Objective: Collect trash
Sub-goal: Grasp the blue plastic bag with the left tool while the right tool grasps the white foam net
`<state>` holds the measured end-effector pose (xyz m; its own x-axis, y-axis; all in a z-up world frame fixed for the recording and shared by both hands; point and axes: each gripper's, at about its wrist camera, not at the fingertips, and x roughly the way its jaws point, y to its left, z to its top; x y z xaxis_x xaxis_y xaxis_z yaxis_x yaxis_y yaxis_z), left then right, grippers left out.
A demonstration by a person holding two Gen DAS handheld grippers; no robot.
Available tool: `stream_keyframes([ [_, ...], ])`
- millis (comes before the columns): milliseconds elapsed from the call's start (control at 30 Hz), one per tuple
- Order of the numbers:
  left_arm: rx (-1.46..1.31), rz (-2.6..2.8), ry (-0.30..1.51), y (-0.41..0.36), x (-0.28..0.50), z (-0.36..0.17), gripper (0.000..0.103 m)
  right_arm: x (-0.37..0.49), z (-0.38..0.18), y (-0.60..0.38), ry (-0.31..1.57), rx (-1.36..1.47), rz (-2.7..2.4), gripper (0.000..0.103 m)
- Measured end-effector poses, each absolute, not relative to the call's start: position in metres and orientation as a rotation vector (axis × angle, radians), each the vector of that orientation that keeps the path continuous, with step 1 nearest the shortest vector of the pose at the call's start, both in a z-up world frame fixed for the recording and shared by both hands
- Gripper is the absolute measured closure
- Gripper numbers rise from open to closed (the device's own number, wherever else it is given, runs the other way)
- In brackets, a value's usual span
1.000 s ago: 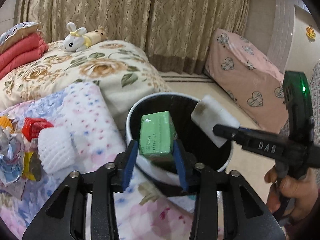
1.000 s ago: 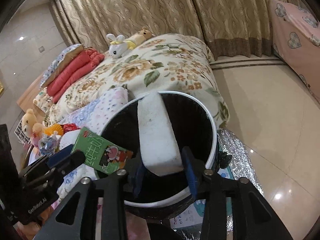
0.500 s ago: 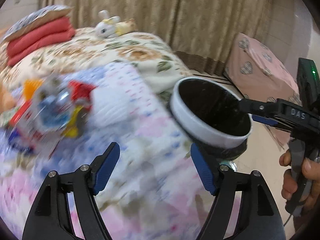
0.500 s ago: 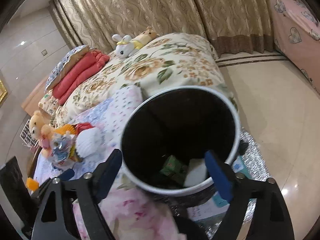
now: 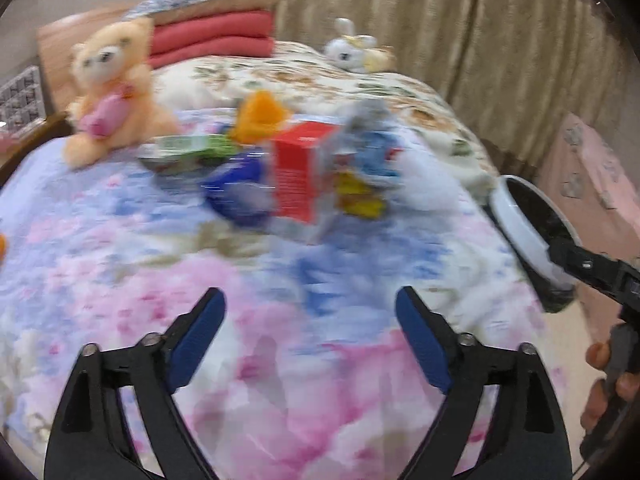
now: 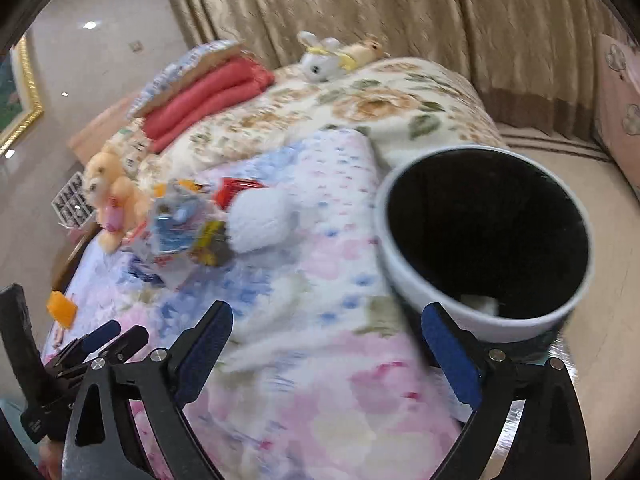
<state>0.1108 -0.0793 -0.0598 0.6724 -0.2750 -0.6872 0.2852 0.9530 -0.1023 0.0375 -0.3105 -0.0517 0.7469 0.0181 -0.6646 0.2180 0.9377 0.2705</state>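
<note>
— Are the claws holding anything?
— No. The left gripper [image 5: 310,334] and right gripper [image 6: 326,344] have just spread wide, both empty. Trash pile [image 5: 304,172] mid-frame; bin [image 6: 484,240] at right.

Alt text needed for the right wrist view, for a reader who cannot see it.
The open, empty right gripper hangs over a pastel floral quilt, its jaws just having opened. A white-rimmed black bin stands right; a blurred pile of wrappers and white foam netting lies left.
</note>
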Motion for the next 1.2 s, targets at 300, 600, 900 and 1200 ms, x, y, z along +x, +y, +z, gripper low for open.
stream_keyframes([
  [300, 0.016, -0.244, 0.807, -0.043, 0.13, -0.075, 0.008, 0.06, -0.073, -0.271, 0.762, 0.342, -0.047, 0.007],
  [600, 0.005, -0.25, 0.814, -0.032, 0.16, -0.073, 0.008, 0.09, -0.082, -0.27, 0.788, 0.333, -0.056, 0.007],
  [900, -0.006, -0.298, 0.802, -0.035, 0.2, -0.067, 0.008, 0.119, -0.079, -0.276, 0.77, 0.327, -0.042, 0.012],
  [1200, 0.004, -0.385, 0.848, -0.054, 0.233, -0.076, 0.047, 0.158, -0.086, -0.281, 0.788, 0.326, -0.034, 0.04],
])
